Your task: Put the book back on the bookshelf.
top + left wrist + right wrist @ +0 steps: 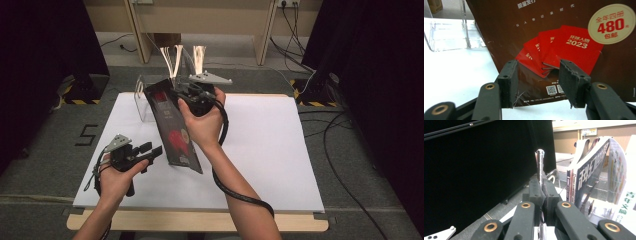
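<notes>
A dark brown magazine [170,125] with red booklets printed on its cover stands tilted, its lower corner on the white tabletop [270,150]. My right gripper [178,94] is shut on the magazine's upper edge; in the right gripper view that thin edge [540,162] sticks up from between the closed jaws of the right gripper [542,187]. My left gripper [152,150] is held open just left of the magazine's lower part, not touching it. In the left gripper view the cover [549,30] stands close behind the left gripper [537,82], whose jaws are spread with nothing between them.
A clear acrylic stand [142,97] sits at the table's far edge behind the magazine, also seen in the left gripper view [449,35]. Several other magazines [180,57] stand fanned in it, close on the right in the right gripper view [594,170]. Black curtains flank the table.
</notes>
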### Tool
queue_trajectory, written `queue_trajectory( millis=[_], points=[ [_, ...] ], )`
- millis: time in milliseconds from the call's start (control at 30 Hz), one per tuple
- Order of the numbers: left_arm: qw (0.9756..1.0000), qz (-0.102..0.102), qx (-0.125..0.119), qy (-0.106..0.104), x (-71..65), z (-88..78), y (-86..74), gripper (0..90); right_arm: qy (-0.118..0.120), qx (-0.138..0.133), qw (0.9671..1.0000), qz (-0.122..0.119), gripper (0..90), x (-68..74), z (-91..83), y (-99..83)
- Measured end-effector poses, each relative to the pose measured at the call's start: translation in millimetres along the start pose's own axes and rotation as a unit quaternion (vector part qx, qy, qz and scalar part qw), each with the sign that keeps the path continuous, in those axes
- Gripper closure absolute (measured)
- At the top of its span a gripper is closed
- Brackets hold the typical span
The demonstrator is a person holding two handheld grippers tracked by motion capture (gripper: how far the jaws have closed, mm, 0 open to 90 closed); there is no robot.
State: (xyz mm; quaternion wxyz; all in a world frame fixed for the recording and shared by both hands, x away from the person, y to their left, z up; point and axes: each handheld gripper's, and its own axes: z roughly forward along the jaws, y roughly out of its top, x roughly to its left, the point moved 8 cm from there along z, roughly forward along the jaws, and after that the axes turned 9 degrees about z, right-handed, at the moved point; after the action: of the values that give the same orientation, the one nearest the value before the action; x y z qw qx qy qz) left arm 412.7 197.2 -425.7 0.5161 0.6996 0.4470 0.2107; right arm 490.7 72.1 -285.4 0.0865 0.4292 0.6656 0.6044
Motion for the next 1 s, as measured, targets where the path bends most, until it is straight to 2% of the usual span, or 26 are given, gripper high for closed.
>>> queue_trajectory(
  millis=[367, 500, 567, 633, 700, 733, 767, 800, 833, 867, 933, 967, 1000],
  points=[
    [1.0000, -0.003, -0.009, 0.002, 1.9, -3.2, 3.9, 49.3, 0.004, -0.010, 0.9999, -0.004, 87.8, 7.1, 14.3, 6.6],
    [0.9998, -0.008, -0.020, 0.002, 2.7, -5.7, 8.0, 49.2, 0.003, -0.015, 0.9999, 0.000, 87.8, 7.8, 20.8, 7.7],
    [0.9991, -0.020, -0.037, -0.006, 0.3, -7.7, 14.4, 47.5, 0.003, -0.016, 0.9999, 0.002, 87.7, 8.3, 23.6, 7.6],
    [0.9989, -0.022, -0.040, -0.008, -1.1, -8.6, 17.0, 45.8, 0.004, -0.015, 0.9999, -0.001, 87.7, 10.6, 24.3, 6.2],
    [0.9986, -0.021, -0.048, -0.013, -4.5, -10.7, 23.5, 45.1, 0.002, -0.016, 0.9999, -0.006, 87.7, 11.0, 24.5, 5.5],
    [0.9981, -0.021, -0.056, -0.017, -9.2, -13.0, 32.0, 43.5, 0.001, -0.015, 0.9998, -0.009, 87.6, 12.4, 23.5, 3.7],
    [0.9981, -0.021, -0.056, -0.017, -9.2, -13.0, 32.0, 42.9, 0.001, -0.015, 0.9998, -0.009, 87.6, 12.4, 23.5, 3.7],
    [0.9978, -0.015, -0.062, -0.019, -14.1, -14.8, 40.9, 42.2, -0.003, -0.011, 0.9999, -0.010, 87.6, 13.2, 21.1, 2.2],
    [0.9978, -0.015, -0.062, -0.019, -14.1, -14.8, 40.9, 41.7, -0.003, -0.011, 0.9999, -0.010, 87.6, 13.2, 21.1, 2.2],
    [0.9974, -0.007, -0.068, -0.025, -22.6, -15.1, 54.1, 41.3, -0.008, -0.011, 0.9999, -0.011, 87.6, 13.0, 18.8, 2.0],
    [0.9972, 0.003, -0.071, -0.025, -29.4, -14.6, 65.6, 40.5, -0.008, -0.010, 0.9999, -0.007, 87.5, 13.8, 16.6, 1.8],
    [0.9972, 0.003, -0.071, -0.025, -29.4, -14.6, 65.6, 39.7, -0.007, -0.011, 0.9999, -0.009, 87.5, 13.9, 15.9, 1.8],
    [0.9971, 0.010, -0.072, -0.023, -34.4, -13.0, 74.3, 39.0, -0.009, -0.012, 0.9998, -0.009, 87.5, 13.7, 15.4, 1.8]
  ],
)
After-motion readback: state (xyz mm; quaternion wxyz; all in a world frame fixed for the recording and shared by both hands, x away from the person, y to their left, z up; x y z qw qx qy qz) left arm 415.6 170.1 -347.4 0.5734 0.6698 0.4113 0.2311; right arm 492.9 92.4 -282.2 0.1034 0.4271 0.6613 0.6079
